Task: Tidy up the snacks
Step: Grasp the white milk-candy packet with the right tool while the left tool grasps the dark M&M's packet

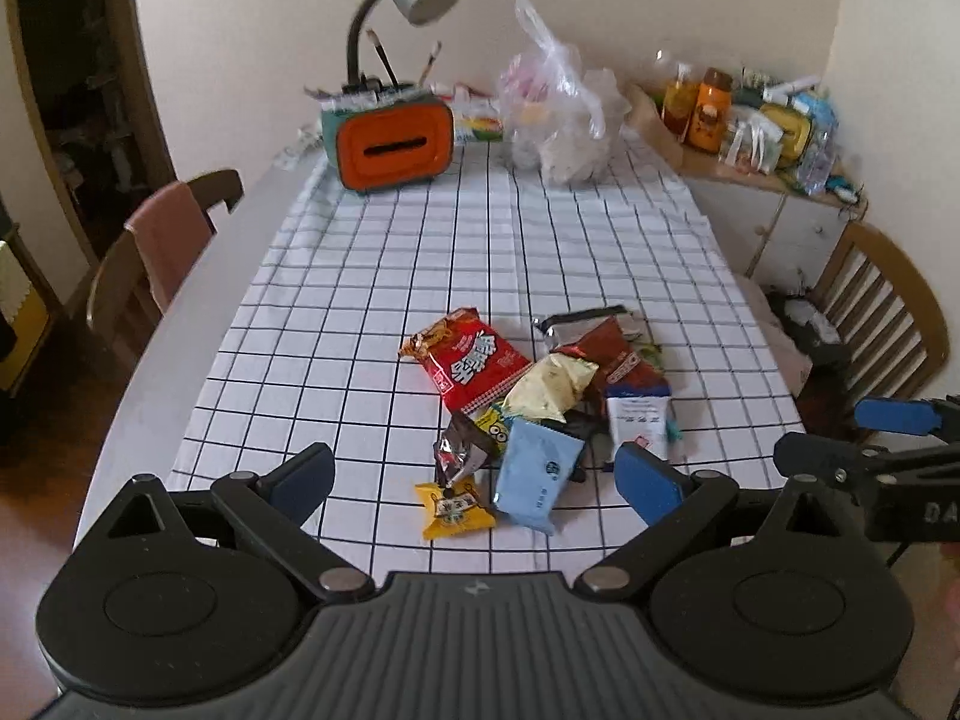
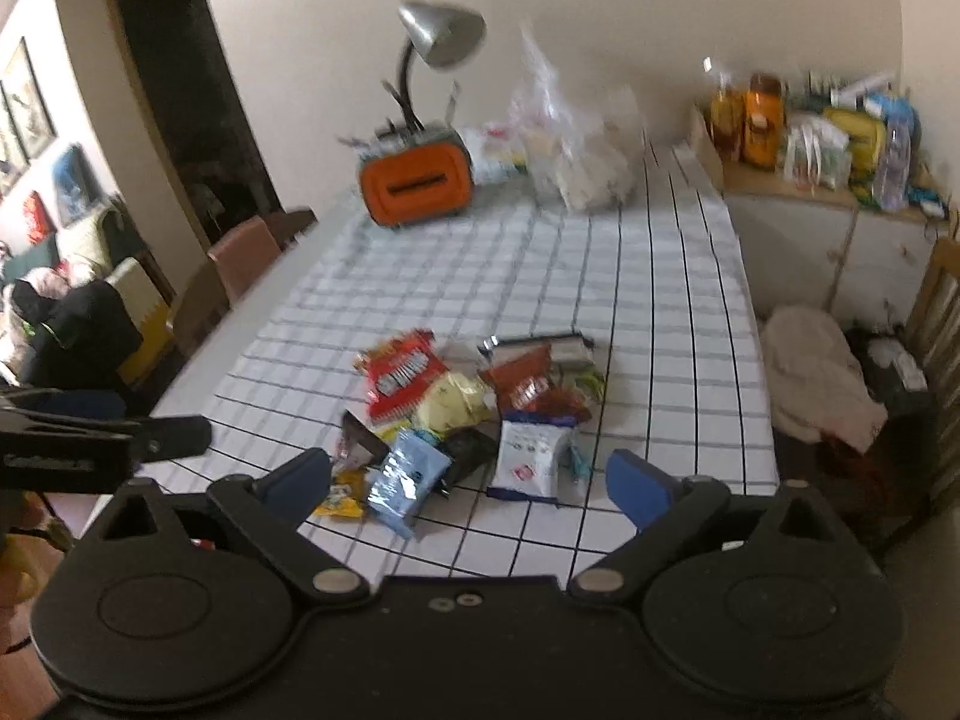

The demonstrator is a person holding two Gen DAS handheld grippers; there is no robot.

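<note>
Checked tablecloth [image 1: 384, 276] held the snack pile [image 1: 540, 408] near its front edge. We judged packets light, crinkly, slippery; pinch flat seams. Left gripper [image 1: 477, 483] and right gripper [image 2: 468, 480] gaped wide, empty, short of it.

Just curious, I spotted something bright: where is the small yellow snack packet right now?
The small yellow snack packet lies at the pile's near edge on the checked tablecloth, just left of the light blue packet.
</note>
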